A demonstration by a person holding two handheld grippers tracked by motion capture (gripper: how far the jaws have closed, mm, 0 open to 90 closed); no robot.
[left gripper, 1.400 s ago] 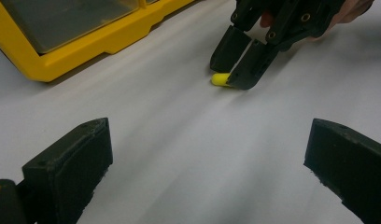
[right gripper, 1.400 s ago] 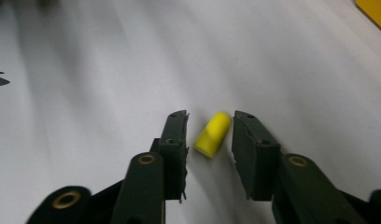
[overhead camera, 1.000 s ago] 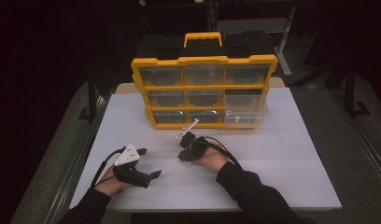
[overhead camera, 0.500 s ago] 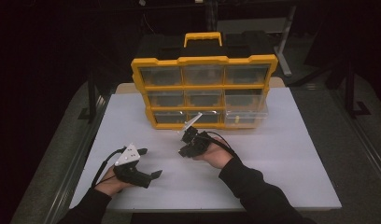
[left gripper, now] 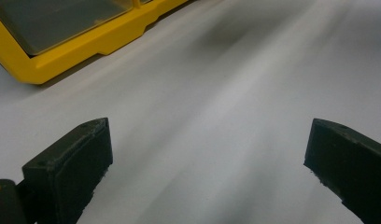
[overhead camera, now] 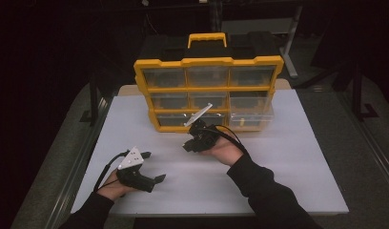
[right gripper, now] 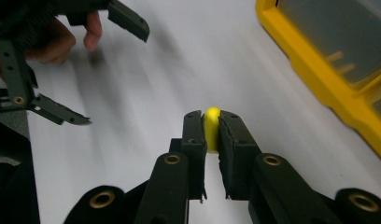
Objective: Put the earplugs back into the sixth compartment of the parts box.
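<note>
The right gripper [overhead camera: 189,143], its black jaws clamped on a small yellow rounded piece [right gripper: 212,128], has risen off the white table [overhead camera: 288,157] and drawn closer to the yellow plastic drawer organiser [overhead camera: 209,90] near the far edge.

— What sort of place is this?
— A lab or workshop set up for recording, I'd say: a white table [overhead camera: 297,157] under a dark surround, metal stands [overhead camera: 290,38] behind it.
— Anything else?
— A yellow parts organizer [overhead camera: 209,90] with clear drawers stands on the table.
</note>
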